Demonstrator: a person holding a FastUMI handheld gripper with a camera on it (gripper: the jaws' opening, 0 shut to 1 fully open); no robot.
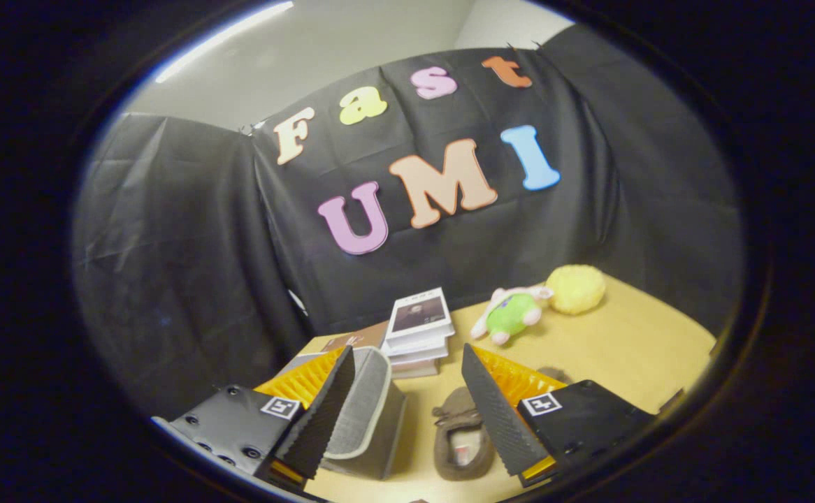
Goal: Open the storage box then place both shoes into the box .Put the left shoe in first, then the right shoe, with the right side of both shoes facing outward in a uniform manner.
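The gripper (407, 402) was held up above the tan table (624, 349), tipped to one side, and its two fingers were spread wide apart. They held nothing.

Right beside the left finger stood the grey storage box (369, 412). It looked like soft felt with a pale rim. Its mouth seemed to face up and a bit toward the camera, so it looked open already, but I could not tell for sure.

A brown shoe (462, 440) lay flat on the table between the fingers, close to the right one. It was soft like a slipper, and its opening faced up. Part of it hid behind the right finger. A little bit of something brown peeked out past that finger; it might have been the other shoe, but it was too hidden to say. I could not tell if the shoe in front was the left one or the right one.

The fingers were likely wide so they could fit around the shoe. The shoe lay near the box, so the trip would be short.

Farther back sat a stack of books (418, 328), a green plush toy (512, 314) and a fluffy yellow ball (575, 288).
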